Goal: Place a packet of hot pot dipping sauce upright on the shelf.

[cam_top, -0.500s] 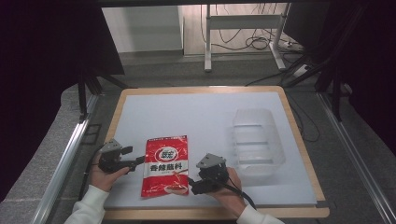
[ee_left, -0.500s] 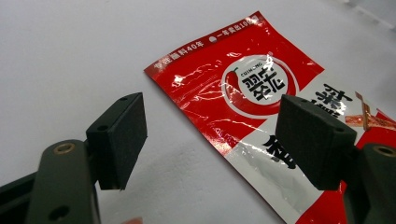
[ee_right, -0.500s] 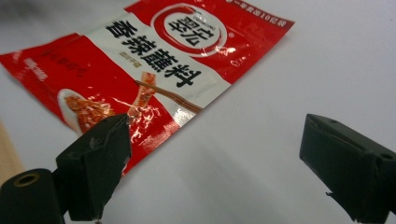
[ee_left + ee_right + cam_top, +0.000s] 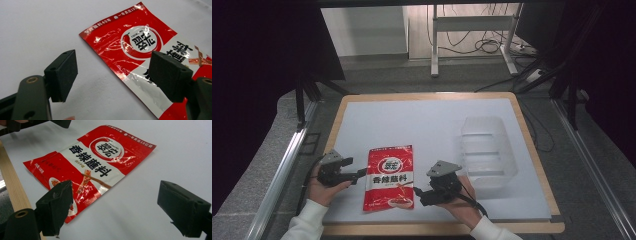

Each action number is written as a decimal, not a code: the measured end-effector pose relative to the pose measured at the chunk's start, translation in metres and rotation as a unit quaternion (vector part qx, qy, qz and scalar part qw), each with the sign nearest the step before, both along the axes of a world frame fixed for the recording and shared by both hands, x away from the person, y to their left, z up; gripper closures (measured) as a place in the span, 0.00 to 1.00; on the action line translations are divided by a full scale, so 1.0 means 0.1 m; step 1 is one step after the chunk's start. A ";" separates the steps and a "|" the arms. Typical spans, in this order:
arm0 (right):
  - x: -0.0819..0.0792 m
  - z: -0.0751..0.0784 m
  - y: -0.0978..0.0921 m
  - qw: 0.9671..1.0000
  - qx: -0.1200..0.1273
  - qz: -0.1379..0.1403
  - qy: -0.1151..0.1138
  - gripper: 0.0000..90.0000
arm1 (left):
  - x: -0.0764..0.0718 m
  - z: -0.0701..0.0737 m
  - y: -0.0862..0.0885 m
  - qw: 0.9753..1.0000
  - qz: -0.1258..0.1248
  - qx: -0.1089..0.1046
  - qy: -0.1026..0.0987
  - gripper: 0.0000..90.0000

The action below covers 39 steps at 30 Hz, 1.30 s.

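Left tool: left tool sits at about 8 o'clock on the worktop, held in the person's left hand; its jaws stand wide apart and hold nothing, with the tip just beside the packet's left edge.
Right tool: right tool sits at about 6 o'clock in the person's right hand; its jaws are also spread and empty, with the tip close to the packet's lower right corner.
Task thing: flat red-and-white glossy foil seasoning packet lies face up on the pale grey worktop at about 7 o'clock, between the two tools.
Packet look: red top with a round white logo and a chilli mark, a white band of black characters across the middle, and a food picture lower down; the film is shiny and slightly wrinkled, and it seems thin and limp.
Left gripper view: packet lies partly behind the right-hand jaw, with bare worktop between the pads.
Right gripper view: packet lies ahead and toward the left jaw, near the wooden rim of the worktop.
Step in hand: I judge this to be the approach to a pick-up; neither tool touches the packet yet.
Next move: one jaw probably has to slide under an edge of the flat packet, low and shallow, before closing.
Likely goal: clear plastic rectangular tub stands empty at about 3 o'clock, well apart from the packet.
Risk: slick film may skid away on the worktop instead of lifting.
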State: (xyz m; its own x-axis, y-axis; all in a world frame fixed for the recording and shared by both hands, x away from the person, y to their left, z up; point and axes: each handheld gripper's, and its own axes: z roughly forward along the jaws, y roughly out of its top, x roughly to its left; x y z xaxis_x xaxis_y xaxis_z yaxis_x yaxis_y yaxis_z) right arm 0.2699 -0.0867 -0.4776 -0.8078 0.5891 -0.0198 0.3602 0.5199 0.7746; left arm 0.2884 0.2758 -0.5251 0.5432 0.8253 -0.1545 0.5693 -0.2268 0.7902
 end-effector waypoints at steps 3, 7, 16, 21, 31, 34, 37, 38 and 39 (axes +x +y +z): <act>0.04 0.03 0.00 1.000 -0.001 0.005 -0.001 0.17 | 0.01 0.00 0.01 1.000 0.001 0.003 -0.001 0.25; 0.12 0.10 -0.01 1.000 -0.001 0.016 0.009 0.19 | 0.02 0.01 0.03 1.000 0.005 0.001 0.000 0.25; 0.43 0.27 0.15 0.998 -0.027 0.044 0.018 0.22 | 0.01 0.03 0.01 1.000 0.003 -0.005 0.005 0.25; 0.65 0.33 0.26 0.997 -0.037 0.054 0.035 0.25 | 0.00 0.03 0.02 1.000 0.003 -0.005 0.003 0.25; 1.07 0.26 0.45 0.994 -0.051 0.067 0.068 0.29 | 0.01 0.00 0.01 1.000 -0.001 -0.003 0.010 0.25; 1.23 0.25 0.49 0.993 -0.047 0.065 0.086 0.31 | 0.02 0.00 0.01 1.000 -0.001 -0.002 0.012 0.25; 1.34 0.24 0.53 0.993 -0.052 0.064 0.090 0.32 | 0.02 -0.01 0.01 1.000 -0.001 -0.002 0.015 0.25; 1.38 0.23 0.54 0.992 -0.052 0.063 0.092 0.32 | 0.02 -0.01 0.01 1.000 -0.001 -0.002 0.015 0.25; 1.38 0.23 0.54 0.992 -0.052 0.063 0.092 0.32 | 0.02 -0.01 0.01 1.000 -0.001 -0.002 0.015 0.25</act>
State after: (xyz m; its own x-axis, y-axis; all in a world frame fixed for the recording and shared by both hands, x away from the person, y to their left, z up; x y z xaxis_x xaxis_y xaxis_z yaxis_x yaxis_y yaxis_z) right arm 0.4076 -0.0328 -0.4544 -0.8709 0.4850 0.0795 0.4173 0.6443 0.6409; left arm 0.2901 0.2763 -0.5258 0.5397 0.8237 -0.1737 0.5920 -0.2246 0.7740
